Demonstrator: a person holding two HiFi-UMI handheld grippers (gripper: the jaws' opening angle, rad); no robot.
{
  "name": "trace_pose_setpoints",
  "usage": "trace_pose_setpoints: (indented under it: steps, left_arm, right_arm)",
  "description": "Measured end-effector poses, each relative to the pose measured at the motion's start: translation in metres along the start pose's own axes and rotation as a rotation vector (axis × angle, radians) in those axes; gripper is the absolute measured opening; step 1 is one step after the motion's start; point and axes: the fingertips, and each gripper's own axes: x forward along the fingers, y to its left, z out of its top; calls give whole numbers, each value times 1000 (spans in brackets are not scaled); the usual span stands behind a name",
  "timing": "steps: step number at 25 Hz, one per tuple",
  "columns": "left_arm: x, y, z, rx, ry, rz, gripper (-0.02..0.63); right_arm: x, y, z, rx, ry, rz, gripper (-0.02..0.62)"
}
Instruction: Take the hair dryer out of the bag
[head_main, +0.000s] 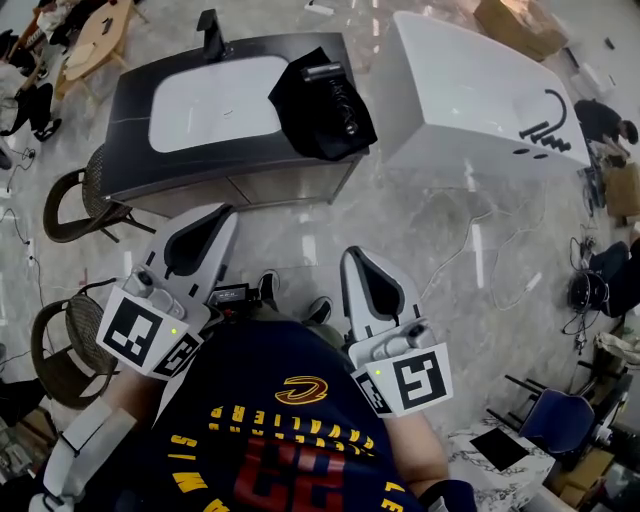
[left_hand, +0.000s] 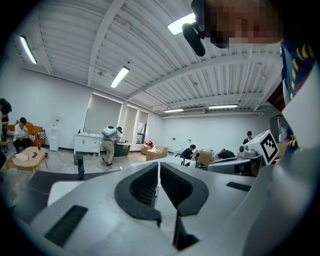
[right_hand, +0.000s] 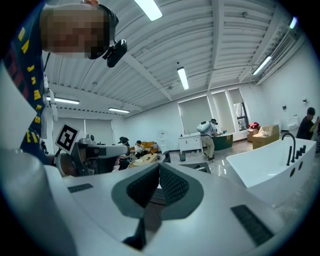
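A black bag lies open on the right end of a dark vanity counter in the head view. The dark hair dryer pokes out of the bag's far side. Both grippers hang close to the person's body, well short of the counter, over the marble floor. My left gripper points toward the counter's front, its jaws shut with nothing between them. My right gripper sits to its right, also shut and empty. Neither gripper view shows the bag.
A white sink basin with a black faucet fills the counter's left part. A white bathtub stands to the right. Two wicker chairs are at the left. Cables trail across the floor.
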Motion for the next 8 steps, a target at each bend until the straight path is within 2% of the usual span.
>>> trace_pose_setpoints:
  steps: [8]
  left_arm:
    - [-6,-2,-8,-6,9,-9,15]
  right_arm:
    - [0,8,-5,7,7,6,9]
